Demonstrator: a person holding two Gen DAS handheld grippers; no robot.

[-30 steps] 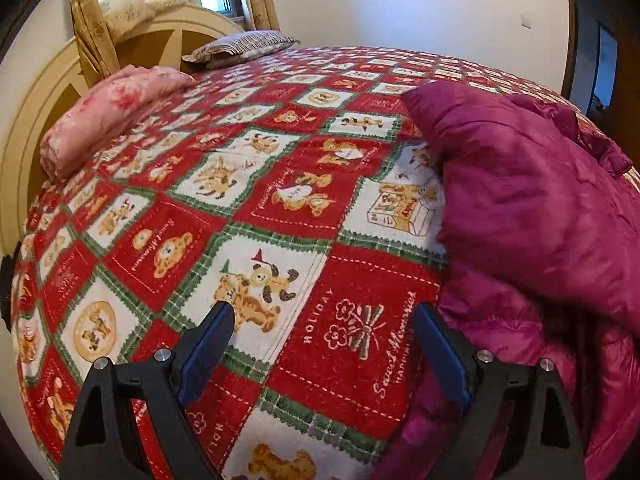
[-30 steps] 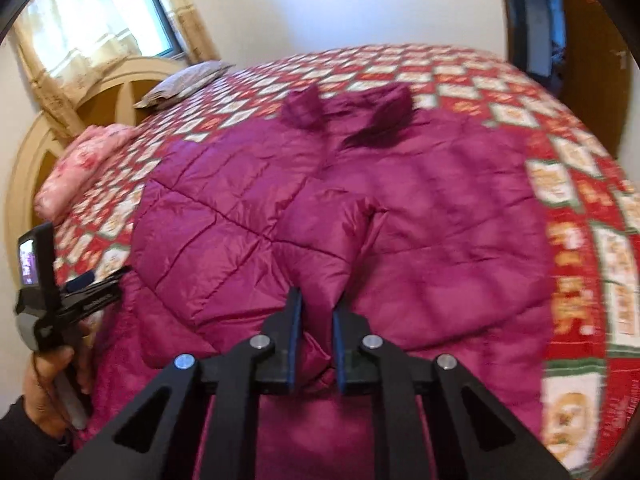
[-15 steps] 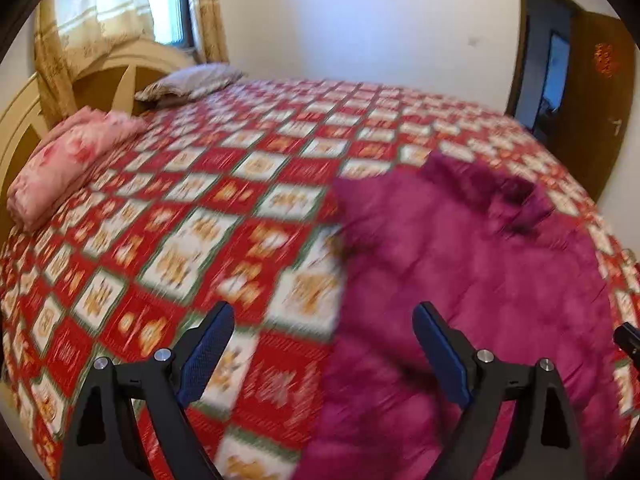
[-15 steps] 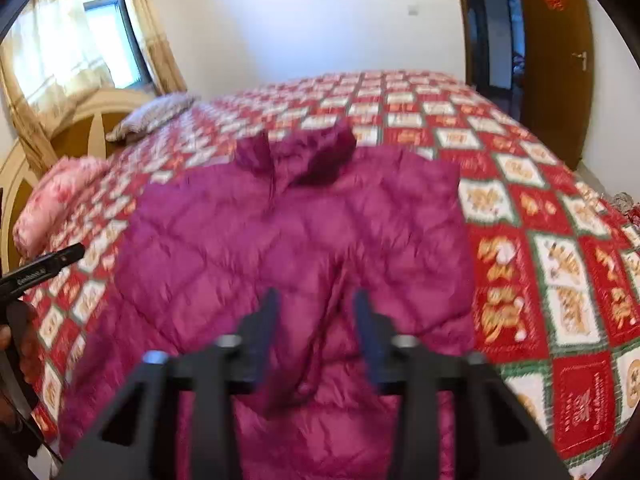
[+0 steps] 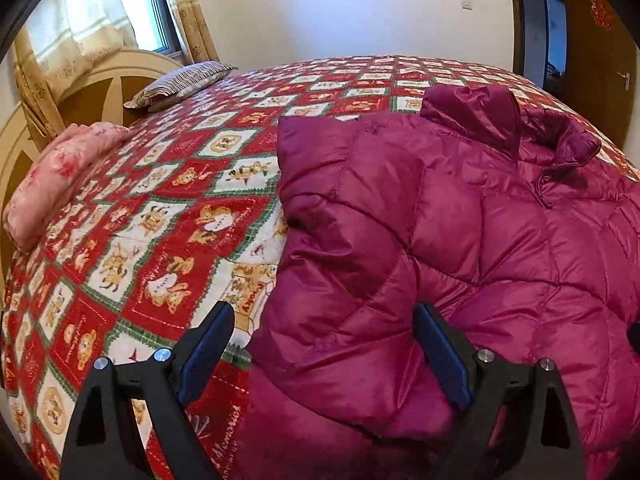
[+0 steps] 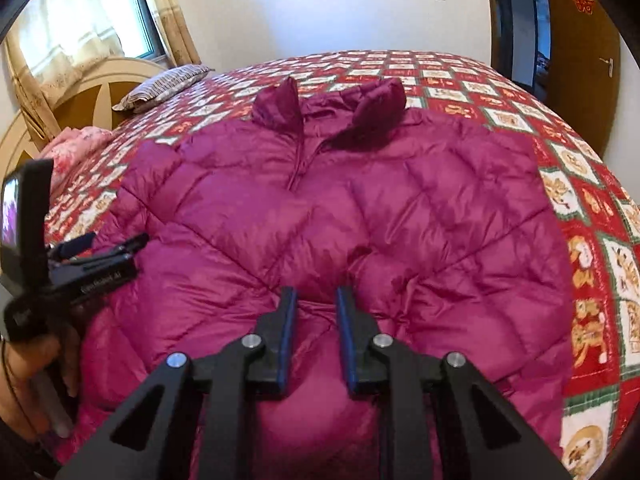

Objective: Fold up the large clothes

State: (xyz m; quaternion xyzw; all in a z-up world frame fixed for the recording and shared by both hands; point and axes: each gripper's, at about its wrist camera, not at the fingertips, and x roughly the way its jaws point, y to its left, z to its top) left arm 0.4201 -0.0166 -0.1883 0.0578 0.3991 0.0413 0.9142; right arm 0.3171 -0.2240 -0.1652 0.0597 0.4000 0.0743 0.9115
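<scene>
A magenta quilted puffer jacket (image 6: 340,208) lies front up on the bed, collar toward the far side, with both sleeves folded in over the chest. My right gripper (image 6: 316,320) hovers just above the folded sleeve near the hem. Its jaws stand a narrow gap apart and are closing, and the pads press on no fabric. My left gripper (image 5: 324,344) is wide open over the jacket (image 5: 460,240) at its left edge, one finger above the bedspread and the other above the jacket. That left gripper (image 6: 120,250) also shows at the left of the right wrist view, held by a hand (image 6: 28,368).
The bed carries a red, white and green patchwork bedspread (image 5: 160,240). A folded pink quilt (image 5: 60,176) and a striped pillow (image 5: 180,84) lie by the cream headboard (image 5: 100,92). A curtained window is at the far left, a brown door (image 5: 592,60) at the far right.
My right gripper let go of the sleeve fabric it pinched, opened, then narrowed again. My left gripper swung right from the bare bedspread to the jacket's left edge, still wide open.
</scene>
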